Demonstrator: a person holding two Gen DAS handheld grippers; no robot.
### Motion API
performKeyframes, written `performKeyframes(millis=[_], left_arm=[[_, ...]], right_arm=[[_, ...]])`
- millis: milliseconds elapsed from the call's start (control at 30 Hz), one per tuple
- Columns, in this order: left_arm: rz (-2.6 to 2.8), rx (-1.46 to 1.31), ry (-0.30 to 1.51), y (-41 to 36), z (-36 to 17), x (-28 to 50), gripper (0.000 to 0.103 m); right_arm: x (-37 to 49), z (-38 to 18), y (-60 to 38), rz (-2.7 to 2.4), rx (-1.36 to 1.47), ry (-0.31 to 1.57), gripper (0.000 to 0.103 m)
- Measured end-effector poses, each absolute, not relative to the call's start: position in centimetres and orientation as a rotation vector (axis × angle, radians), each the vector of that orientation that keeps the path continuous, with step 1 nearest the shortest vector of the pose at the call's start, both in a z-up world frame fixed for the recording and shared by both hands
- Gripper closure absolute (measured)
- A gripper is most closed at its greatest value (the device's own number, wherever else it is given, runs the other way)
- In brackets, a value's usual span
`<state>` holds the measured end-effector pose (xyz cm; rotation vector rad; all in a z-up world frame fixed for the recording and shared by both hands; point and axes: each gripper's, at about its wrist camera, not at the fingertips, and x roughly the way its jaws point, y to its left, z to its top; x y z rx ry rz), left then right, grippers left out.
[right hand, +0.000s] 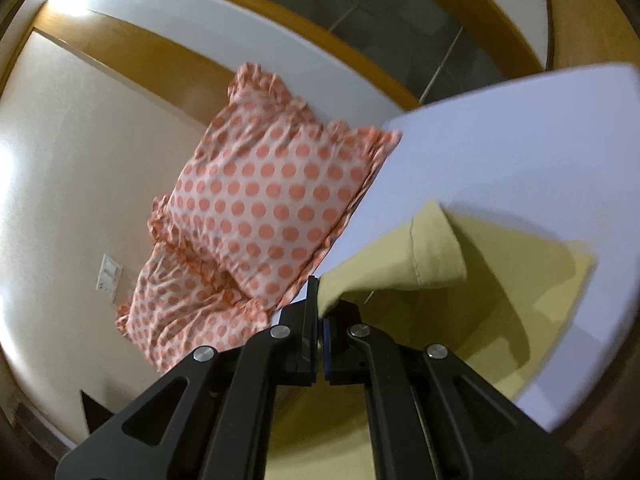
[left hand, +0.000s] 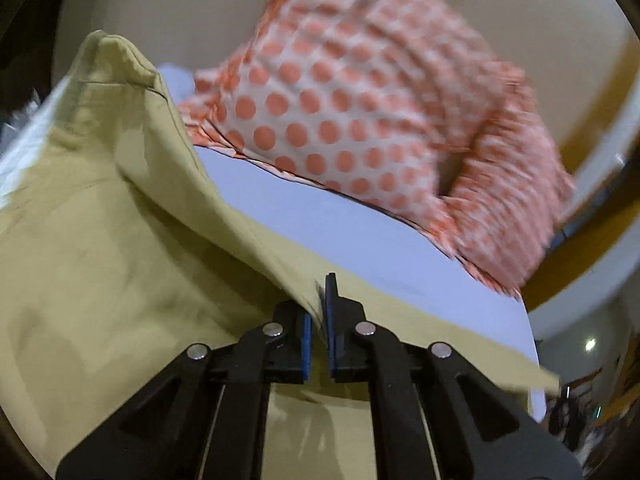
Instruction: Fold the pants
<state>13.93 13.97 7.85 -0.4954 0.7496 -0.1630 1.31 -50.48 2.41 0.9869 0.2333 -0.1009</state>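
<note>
So the biggest thing here is the bed with a pale lavender-white sheet (left hand: 360,236), which fills the middle of both views and shows its bare far corner on the right in the right wrist view (right hand: 520,152). Behind it there's a plain cream wall (right hand: 80,168) with honey-coloured wooden trim (right hand: 132,52) running across it.

Next up, the yellowish-green cotton pants (left hand: 120,240). They're spread over the near part of the sheet, with a big section lifted up off the bed on the left side of the left wrist view. In the right wrist view (right hand: 432,256) a hemmed leg end hangs raised above the rest of the fabric lying flat below it.

Two white pillows with coral polka dots and frilly edges (right hand: 260,200) sit at the far end of the bed, one overlapping the other. In the left wrist view they're pretty blurry (left hand: 360,120).

Smallest stuff: the left black gripper with blue pads (left hand: 319,328) is pinched on a fold of the pants, cloth squeezed right between the pads. The right black gripper (right hand: 320,320) is clamped on the edge of the raised leg end, same deal.
</note>
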Motion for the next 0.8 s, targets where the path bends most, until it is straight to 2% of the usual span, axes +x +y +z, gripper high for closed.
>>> performKeyframes(millis=[133, 267, 367, 400, 433, 467, 500, 533, 567, 600, 700, 800], left_arm=[[-0.134, -0.479, 0.718, 12.7, 6.1, 3.3, 0.093], [-0.08, -0.554, 0.787, 13.1, 1.7, -0.8, 0.093], [-0.067, -0.589, 0.778, 13.9, 0.5, -1.8, 0.093], [-0.07, -0.591, 0.768, 14.1, 0.5, -2.0, 0.092], [-0.067, -0.576, 0.75, 14.1, 0.8, -2.3, 0.091], [-0.073, -0.56, 0.732, 13.9, 1.0, -2.7, 0.085], [-0.087, -0.549, 0.714, 13.8, 1.2, -3.1, 0.073], [-0.101, -0.541, 0.699, 13.7, 1.4, -3.3, 0.067], [-0.113, -0.537, 0.689, 13.5, 1.4, -3.6, 0.059], [-0.133, -0.532, 0.676, 13.3, 1.4, -3.9, 0.056], [-0.178, -0.518, 0.657, 12.7, 1.4, -4.5, 0.05], [-0.196, -0.529, 0.637, 12.7, 1.4, -5.1, 0.047]], right_arm=[[-0.1, 1.7, -50.6, -0.19, 0.937, 0.279, 0.101], [0.0, -0.7, -50.9, -0.243, 0.955, 0.355, 0.101], [0.3, -1.0, -50.6, -0.287, 0.892, 0.404, 0.101], [0.2, -0.8, -50.4, -0.31, 0.865, 0.424, 0.098], [0.0, -0.8, -50.4, -0.33, 0.854, 0.43, 0.092], [-0.6, -0.6, -50.6, -0.376, 0.845, 0.441, 0.059], [-1.0, -0.5, -50.8, -0.4, 0.847, 0.441, 0.02], [-1.9, -0.4, -51.2, -0.432, 0.856, 0.405, 0.012], [-2.6, -0.4, -51.5, -0.447, 0.862, 0.373, 0.014], [-3.0, -0.4, -51.7, -0.463, 0.86, 0.363, 0.015], [-2.9, -1.4, -52.4, -0.477, 0.876, 0.392, 0.023], [-2.6, -2.4, -52.3, -0.487, 0.883, 0.398, 0.025]])
